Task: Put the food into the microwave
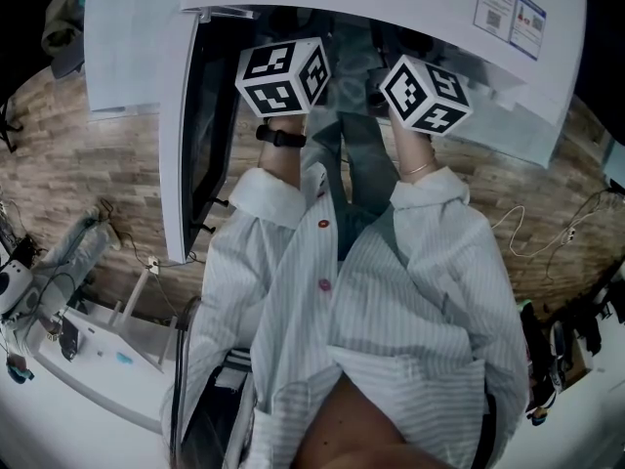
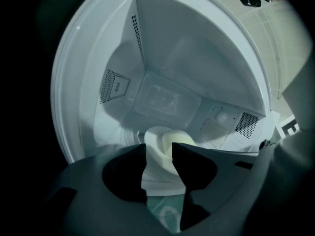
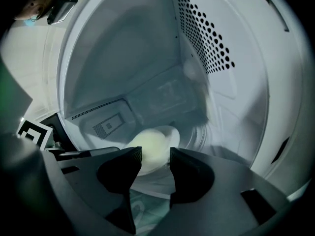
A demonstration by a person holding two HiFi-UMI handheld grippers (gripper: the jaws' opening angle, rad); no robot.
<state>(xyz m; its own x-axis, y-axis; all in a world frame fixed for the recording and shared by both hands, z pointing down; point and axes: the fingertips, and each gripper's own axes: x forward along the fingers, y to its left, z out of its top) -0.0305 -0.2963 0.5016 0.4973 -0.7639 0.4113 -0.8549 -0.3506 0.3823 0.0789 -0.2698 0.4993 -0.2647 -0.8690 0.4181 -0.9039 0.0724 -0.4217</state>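
Left gripper [image 2: 161,157]: fingers spread wide, clamped on nothing; the rim of the white bowl [image 2: 156,149] holding pale food [image 2: 178,140] shows in the gap between them; right gripper [image 3: 153,157]: fingers likewise wide apart and empty, the same bowl just beyond their tips; the bowl sits on the floor inside the microwave [image 2: 197,58]; perforated vents [image 3: 206,38] line the side wall; the back panel lies farthest

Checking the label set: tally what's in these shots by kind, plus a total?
Grippers: 2 (left gripper, right gripper)
Microwave: 1
Dish of food: 1
Total: 4
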